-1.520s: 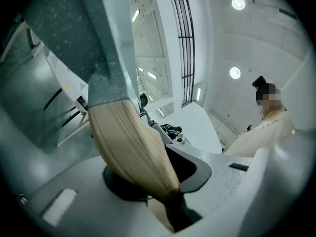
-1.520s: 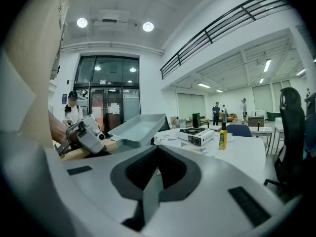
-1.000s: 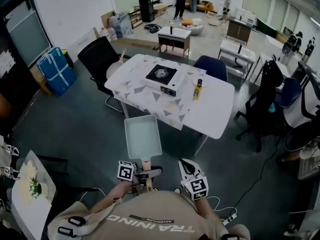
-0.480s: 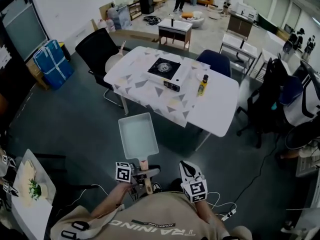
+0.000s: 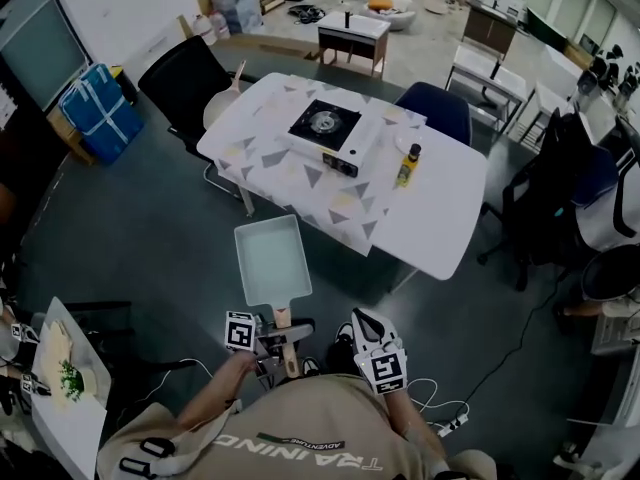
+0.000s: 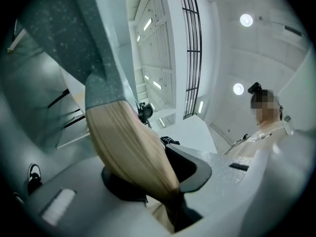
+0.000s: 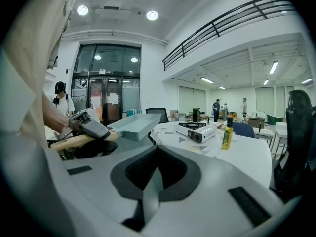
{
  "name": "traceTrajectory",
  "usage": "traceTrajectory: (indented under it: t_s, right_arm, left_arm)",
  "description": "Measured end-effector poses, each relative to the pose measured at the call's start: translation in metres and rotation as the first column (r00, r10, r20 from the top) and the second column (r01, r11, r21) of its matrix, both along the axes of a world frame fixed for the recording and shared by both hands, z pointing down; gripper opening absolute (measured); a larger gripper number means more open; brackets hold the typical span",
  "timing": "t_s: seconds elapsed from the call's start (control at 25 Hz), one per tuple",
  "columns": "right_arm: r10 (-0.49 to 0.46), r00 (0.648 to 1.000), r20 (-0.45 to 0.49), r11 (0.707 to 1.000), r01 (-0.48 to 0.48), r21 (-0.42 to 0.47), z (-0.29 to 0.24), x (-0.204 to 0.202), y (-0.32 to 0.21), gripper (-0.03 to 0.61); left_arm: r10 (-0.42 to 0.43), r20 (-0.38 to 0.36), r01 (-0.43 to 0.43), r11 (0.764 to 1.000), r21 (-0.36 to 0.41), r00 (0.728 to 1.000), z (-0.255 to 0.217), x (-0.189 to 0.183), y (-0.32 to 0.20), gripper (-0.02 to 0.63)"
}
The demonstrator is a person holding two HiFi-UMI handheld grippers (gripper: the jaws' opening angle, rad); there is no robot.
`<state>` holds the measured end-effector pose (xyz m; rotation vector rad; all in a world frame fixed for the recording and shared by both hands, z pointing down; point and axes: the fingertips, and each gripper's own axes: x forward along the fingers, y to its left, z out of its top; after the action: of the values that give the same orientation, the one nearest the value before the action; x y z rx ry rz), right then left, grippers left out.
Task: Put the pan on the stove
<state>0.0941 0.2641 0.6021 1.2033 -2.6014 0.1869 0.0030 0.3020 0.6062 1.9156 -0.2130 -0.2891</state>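
A pale grey rectangular pan [image 5: 270,261] with a wooden handle [image 5: 283,330] is held out level in front of the person, above the floor and short of the table. My left gripper [image 5: 281,342] is shut on that handle; in the left gripper view the handle [image 6: 133,152] runs between the jaws and the pan's underside [image 6: 74,43] fills the upper left. The portable stove [image 5: 323,125] sits on the white table [image 5: 440,218], its burner bare. My right gripper [image 5: 366,328] is shut with nothing in it, just right of the left. The right gripper view shows the pan [image 7: 133,125] and the stove [image 7: 200,131] ahead.
A yellow bottle [image 5: 406,167] stands on the table right of the stove. A black chair [image 5: 190,83] and a blue chair [image 5: 440,113] flank the table's far side, and a dark office chair [image 5: 545,208] stands to the right. Cables [image 5: 450,423] lie on the floor by my feet.
The table and stove have come nearer and lower in the head view as the person walks toward them. The pan stays in the left gripper; the right gripper stays shut.
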Motion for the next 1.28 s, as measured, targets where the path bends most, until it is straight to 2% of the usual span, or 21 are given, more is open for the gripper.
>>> traceTrajectory:
  t_s: [0.12,0.32,0.64,0.84,0.96,1.28]
  right_arm:
    - [0.001,1.000,0.025,1.000,-0.001,0.009,0.000,0.005,-0.036,0.005]
    - [-0.013,0.998,0.068,1.000,0.014,-0.012,0.010,0.011,-0.084,0.005]
    - [-0.115,0.989,0.089,0.991,0.120,-0.055,0.028,-0.002,-0.136,0.005]
    - [-0.157,0.983,0.091,0.981,0.166,-0.104,0.042,-0.017,-0.158,0.005]
    - [-0.168,0.982,0.081,0.975,0.178,-0.131,0.054,-0.027,-0.177,0.005]
    - [-0.143,0.988,0.054,0.986,0.147,-0.076,0.022,-0.072,-0.231,0.005]
  left_arm:
    - [0.002,-0.012,-0.001,1.000,0.013,1.000,-0.011,0.004,-0.034,0.115]
    - [-0.003,0.024,0.003,1.000,0.025,1.000,-0.013,0.015,-0.082,0.115]
    - [-0.065,0.003,0.065,0.998,-0.006,0.998,-0.013,0.018,-0.124,0.118]
    - [-0.096,0.010,0.097,0.994,-0.052,0.995,-0.007,0.005,-0.143,0.121]
    - [-0.116,-0.033,0.113,0.991,-0.071,0.993,-0.005,-0.004,-0.164,0.123]
    - [-0.107,-0.068,0.104,0.994,-0.043,0.992,-0.021,-0.049,-0.222,0.127]
